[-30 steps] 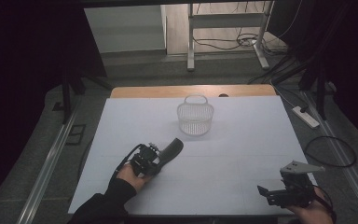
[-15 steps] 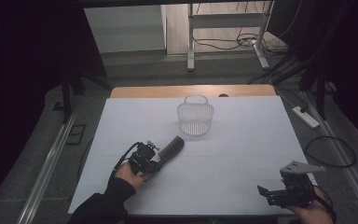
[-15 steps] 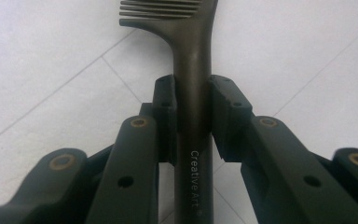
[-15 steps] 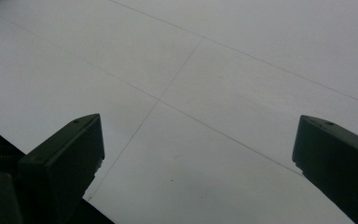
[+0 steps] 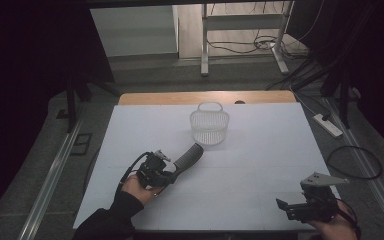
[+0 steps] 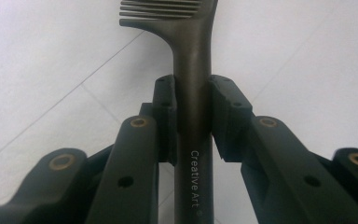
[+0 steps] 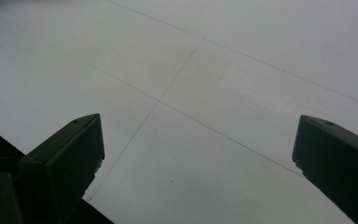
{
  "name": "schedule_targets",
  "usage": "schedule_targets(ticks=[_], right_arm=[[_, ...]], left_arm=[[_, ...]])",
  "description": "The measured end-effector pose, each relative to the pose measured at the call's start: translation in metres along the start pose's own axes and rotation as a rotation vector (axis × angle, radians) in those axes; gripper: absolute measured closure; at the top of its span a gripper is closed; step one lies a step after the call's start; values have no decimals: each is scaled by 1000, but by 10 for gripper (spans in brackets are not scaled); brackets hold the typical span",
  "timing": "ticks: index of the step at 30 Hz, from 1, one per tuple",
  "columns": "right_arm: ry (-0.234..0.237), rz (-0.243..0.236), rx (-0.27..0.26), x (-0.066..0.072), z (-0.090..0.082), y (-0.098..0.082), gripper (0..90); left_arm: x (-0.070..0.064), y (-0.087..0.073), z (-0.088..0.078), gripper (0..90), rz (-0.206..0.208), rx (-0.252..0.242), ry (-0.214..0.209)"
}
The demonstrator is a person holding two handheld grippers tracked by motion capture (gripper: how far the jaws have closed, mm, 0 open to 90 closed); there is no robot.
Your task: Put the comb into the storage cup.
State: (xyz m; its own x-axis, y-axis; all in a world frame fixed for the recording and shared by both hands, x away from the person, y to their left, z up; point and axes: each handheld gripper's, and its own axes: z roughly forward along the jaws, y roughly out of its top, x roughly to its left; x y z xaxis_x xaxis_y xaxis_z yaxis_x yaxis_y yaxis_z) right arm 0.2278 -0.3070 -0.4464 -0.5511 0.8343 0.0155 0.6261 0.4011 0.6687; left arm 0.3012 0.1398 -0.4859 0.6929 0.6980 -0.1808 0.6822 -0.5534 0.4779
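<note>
The left claw [image 5: 172,172] is closed on a dark comb [image 6: 192,84], and its two black jaws press on both sides of the comb's handle. The comb is dark grey-brown with a dull, smooth surface. Its handle is long, round and straight, and small pale letters "Creative Art" run along it. Past the jaws the handle becomes wider and turns into a head with a row of fine, straight, parallel teeth, which spreads to one side. In the high view the comb [image 5: 189,157] looks like a dark thick stick that points out of the claw toward the basket [image 5: 209,126].

The basket is small, of clear plastic, with a grid wall and an upright handle, and it stands on the white counter [image 5: 260,150]. The comb is in front of the basket and to its left, near it but not touching. Its far end is just short of the basket's foot.

The right claw [image 5: 291,207] is well apart from the basket, at the near right corner of the counter. Its jaws stand wide open with only the white surface between them.
</note>
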Motion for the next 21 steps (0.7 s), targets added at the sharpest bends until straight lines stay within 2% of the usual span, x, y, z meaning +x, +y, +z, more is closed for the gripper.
schedule_targets(ticks=[8, 21], right_arm=[[0, -2, -2, 0, 0, 0, 26], [0, -5, -5, 1, 0, 0, 26]], left_arm=[[-6, 0, -7, 724, 34, -56, -3], [-11, -1, -17, 724, 55, -128, -15]])
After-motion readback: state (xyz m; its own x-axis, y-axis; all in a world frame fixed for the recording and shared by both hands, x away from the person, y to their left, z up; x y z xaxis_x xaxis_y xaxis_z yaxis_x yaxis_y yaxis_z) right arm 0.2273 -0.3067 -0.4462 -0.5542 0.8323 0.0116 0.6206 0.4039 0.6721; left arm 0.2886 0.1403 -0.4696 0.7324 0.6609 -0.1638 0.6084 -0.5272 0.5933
